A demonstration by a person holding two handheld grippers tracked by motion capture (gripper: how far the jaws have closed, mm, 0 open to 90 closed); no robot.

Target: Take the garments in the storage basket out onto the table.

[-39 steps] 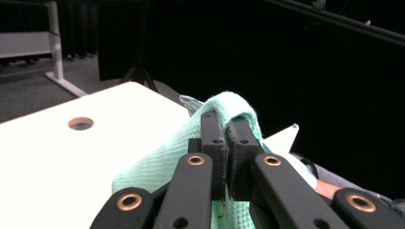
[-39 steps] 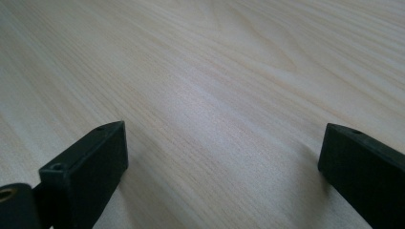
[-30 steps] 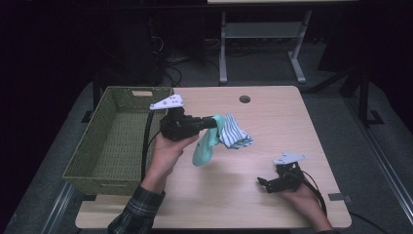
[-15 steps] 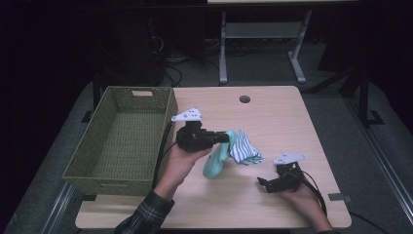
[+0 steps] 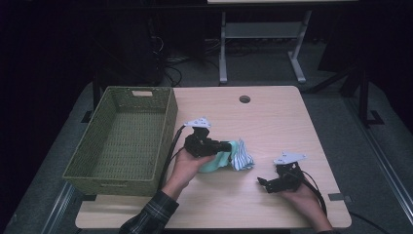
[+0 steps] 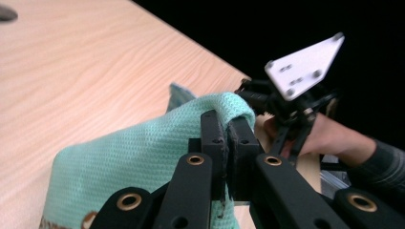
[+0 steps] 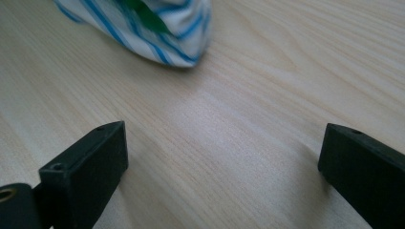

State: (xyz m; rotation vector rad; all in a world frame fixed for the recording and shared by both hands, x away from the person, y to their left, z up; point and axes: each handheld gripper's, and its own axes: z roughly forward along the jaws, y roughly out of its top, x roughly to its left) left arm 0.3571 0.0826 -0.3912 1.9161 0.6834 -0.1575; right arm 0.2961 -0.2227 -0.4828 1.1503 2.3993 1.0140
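Dark room all round, metal frame legs (image 5: 258,46) and cables on the floor behind; light-wood counter (image 5: 272,117) under the lamp, with a round cable hole (image 5: 244,99) near its far edge. Green woven basket (image 5: 122,141) sits on the counter's left part, handle slot in its far wall. Left gripper (image 5: 225,146) is just right of the basket, near the counter's middle, held in the person's left hand (image 5: 187,165) (plaid sleeve (image 5: 146,219) at the bottom edge). Its jaws are pressed together on a fold of the mint-green cloth (image 5: 219,161); the left gripper view shows the knit of that cloth (image 6: 138,157) draped over both jaws, pinched between them. Cloth hangs from the jaws down to the counter, bunched. Touching it on the right lies a white cloth with blue stripes (image 5: 242,158), crumpled on the wood; whether any of it is caught in the jaws, cannot tell. Right gripper (image 5: 261,182) is near the counter's front right, low over the wood, in the right hand (image 5: 304,197), pointing left toward the cloths. Its jaws stand wide apart with bare wood between them; the right gripper view has the striped cloth (image 7: 157,33) ahead, apart from both jaws.
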